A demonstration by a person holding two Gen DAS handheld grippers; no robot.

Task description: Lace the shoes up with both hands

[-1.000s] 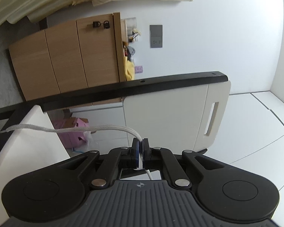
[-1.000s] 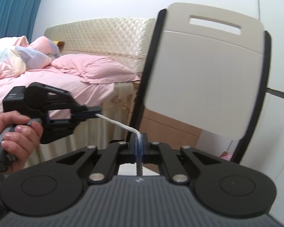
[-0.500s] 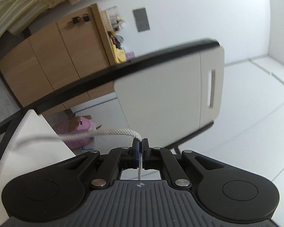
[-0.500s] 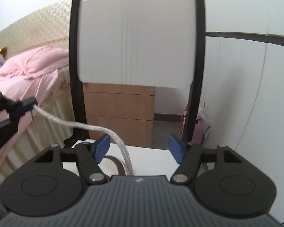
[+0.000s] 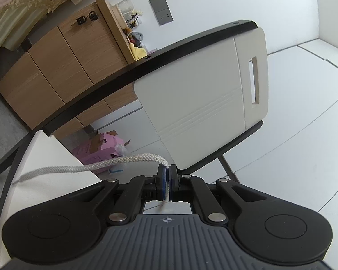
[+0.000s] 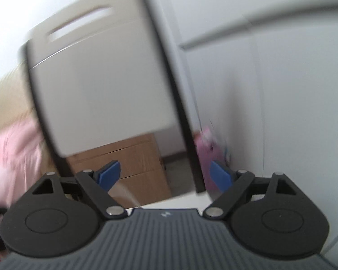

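White braided lace (image 5: 115, 163) sat pinched in the left gripper (image 5: 167, 180). The right gripper (image 6: 164, 175) had just been opening; its jaws gaped wide, gripping nothing.

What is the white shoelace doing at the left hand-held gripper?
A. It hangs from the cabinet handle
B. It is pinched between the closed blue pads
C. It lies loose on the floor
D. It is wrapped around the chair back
B: the left hand-held gripper has its blue pads closed on the white shoelace.

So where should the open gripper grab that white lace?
Probably the free stretch of white lace just left of the left gripper, which pinches it. That span hangs clear in the air, so the right gripper, jaws just opened and empty, could straddle it crosswise.
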